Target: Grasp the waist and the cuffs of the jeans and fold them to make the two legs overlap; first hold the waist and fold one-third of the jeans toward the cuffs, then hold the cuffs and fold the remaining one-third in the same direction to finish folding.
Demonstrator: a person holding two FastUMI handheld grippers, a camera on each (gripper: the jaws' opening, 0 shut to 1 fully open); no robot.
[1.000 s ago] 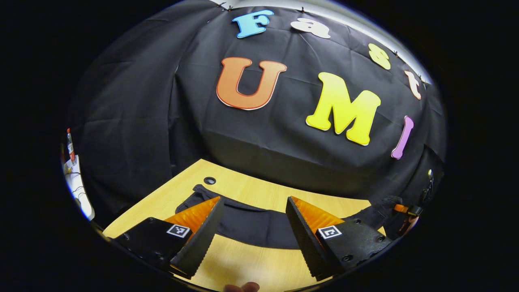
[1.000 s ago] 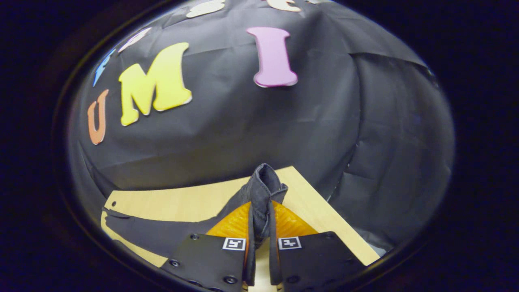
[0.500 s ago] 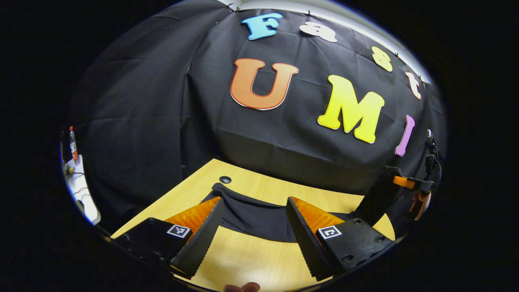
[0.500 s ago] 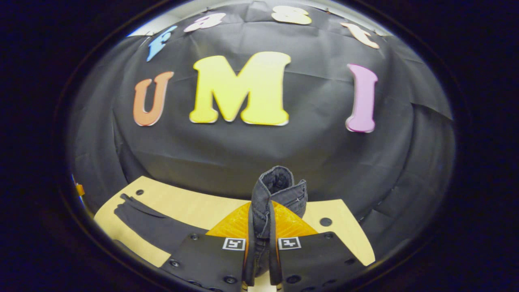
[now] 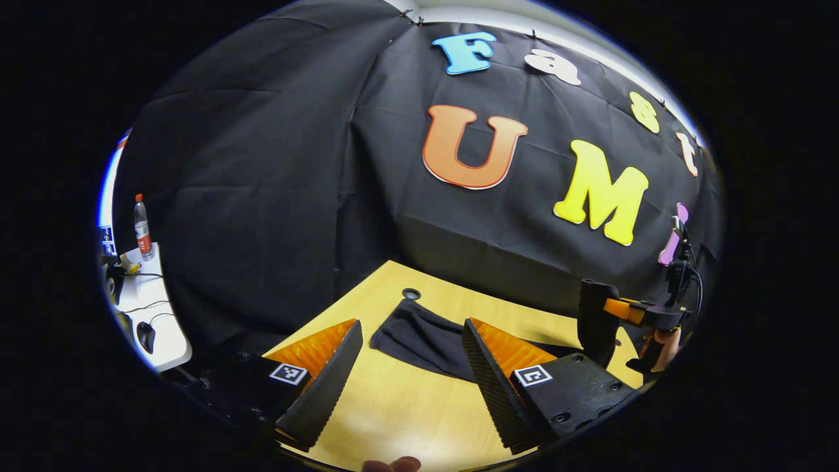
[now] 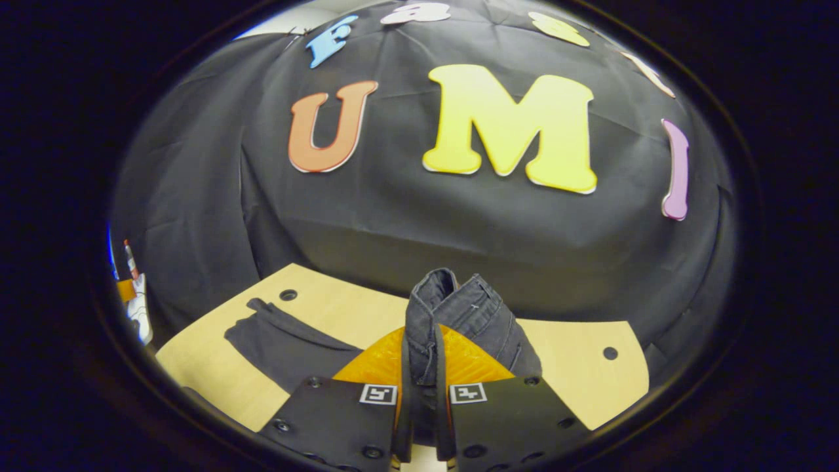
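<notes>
Jeans (image 6: 459, 314) bunched in R claw (image 6: 419, 406)

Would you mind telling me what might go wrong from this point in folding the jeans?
1. The right gripper pinches only a bunched edge of the jeans; the denim might slip out mid-fold.
2. The left gripper is open over the table, holding nothing, so the leg end may drag or bunch rather than lie flat.
3. The leg end lies near the table's corner, by the hole; a pull could shift it off.
</notes>
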